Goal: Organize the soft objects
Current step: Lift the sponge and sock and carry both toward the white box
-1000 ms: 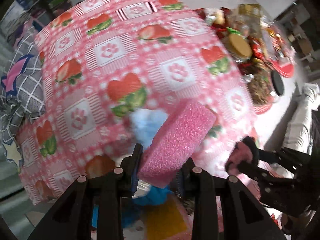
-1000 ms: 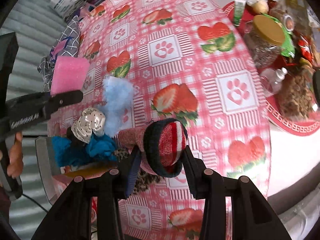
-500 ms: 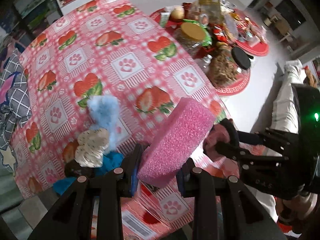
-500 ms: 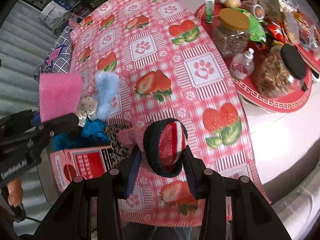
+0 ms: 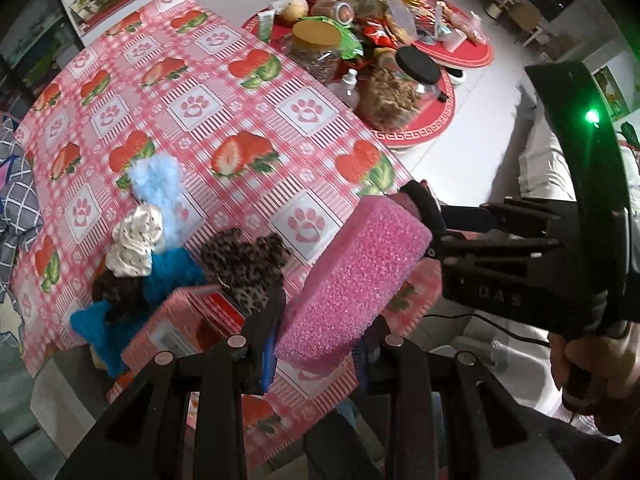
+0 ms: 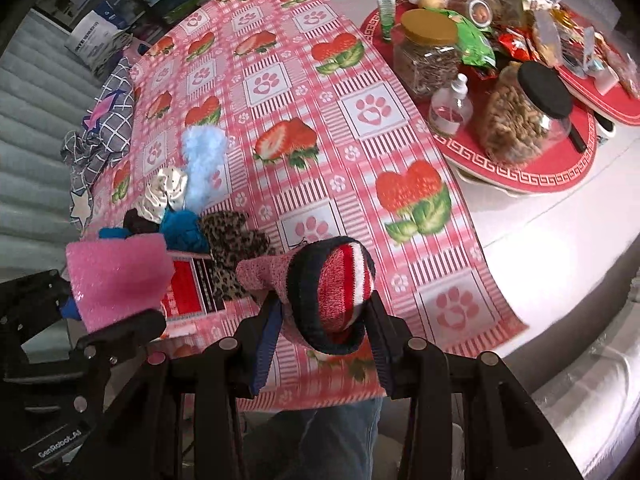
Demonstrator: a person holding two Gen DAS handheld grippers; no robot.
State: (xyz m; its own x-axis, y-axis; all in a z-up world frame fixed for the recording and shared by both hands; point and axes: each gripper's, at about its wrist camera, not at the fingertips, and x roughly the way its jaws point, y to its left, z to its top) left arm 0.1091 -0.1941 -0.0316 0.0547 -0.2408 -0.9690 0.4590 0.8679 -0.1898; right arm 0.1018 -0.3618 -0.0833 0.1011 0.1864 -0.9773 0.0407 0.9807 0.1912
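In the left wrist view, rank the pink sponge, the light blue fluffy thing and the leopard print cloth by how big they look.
1. pink sponge, though it is nearest the camera.
2. leopard print cloth.
3. light blue fluffy thing, looking close in size to the cloth.

White table (image 6: 532,236) under a strawberry-and-paw cloth (image 6: 360,152). On the cloth, lower left: soft items (image 6: 188,200) and a red box (image 6: 188,292). Upper right: red mats (image 6: 560,176) bearing jars.

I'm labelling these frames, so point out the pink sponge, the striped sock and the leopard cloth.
Pink sponge (image 5: 356,276): left wrist view, middle of its broad face.
Striped sock (image 6: 340,284): right wrist view, red striped part.
Leopard cloth (image 5: 244,264): left wrist view, its centre.
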